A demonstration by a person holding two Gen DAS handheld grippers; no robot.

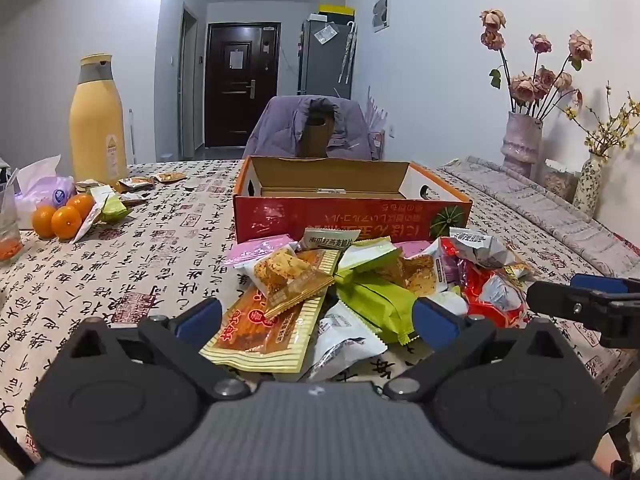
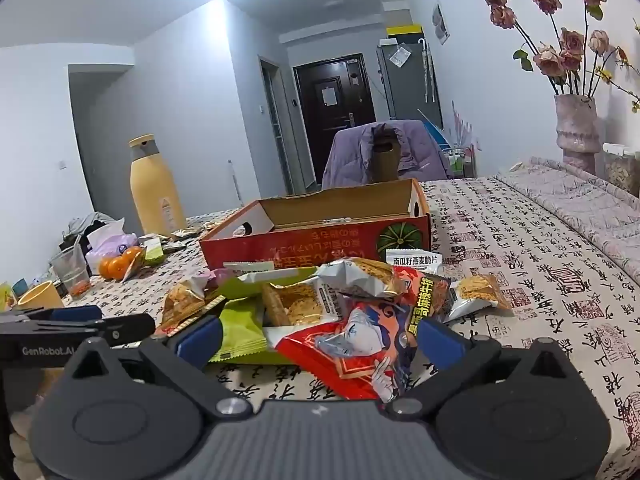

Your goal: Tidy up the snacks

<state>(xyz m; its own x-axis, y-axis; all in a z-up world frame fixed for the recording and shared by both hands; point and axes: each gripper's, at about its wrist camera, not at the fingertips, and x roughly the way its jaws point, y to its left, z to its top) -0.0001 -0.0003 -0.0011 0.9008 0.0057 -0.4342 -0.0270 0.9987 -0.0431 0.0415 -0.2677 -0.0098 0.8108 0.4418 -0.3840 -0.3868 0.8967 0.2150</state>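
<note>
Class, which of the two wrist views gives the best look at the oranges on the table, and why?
The left wrist view. There the oranges sit fairly near and sharp, three fruits distinct beside a tissue pack. In the right wrist view the oranges are small, far off at the left and partly hidden by a wrapper.

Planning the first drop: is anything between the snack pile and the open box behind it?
Nothing visible. The snack pile lies right against the near wall of the red cardboard box, whose top is open and looks empty. Both grippers hang open over the pile.
</note>
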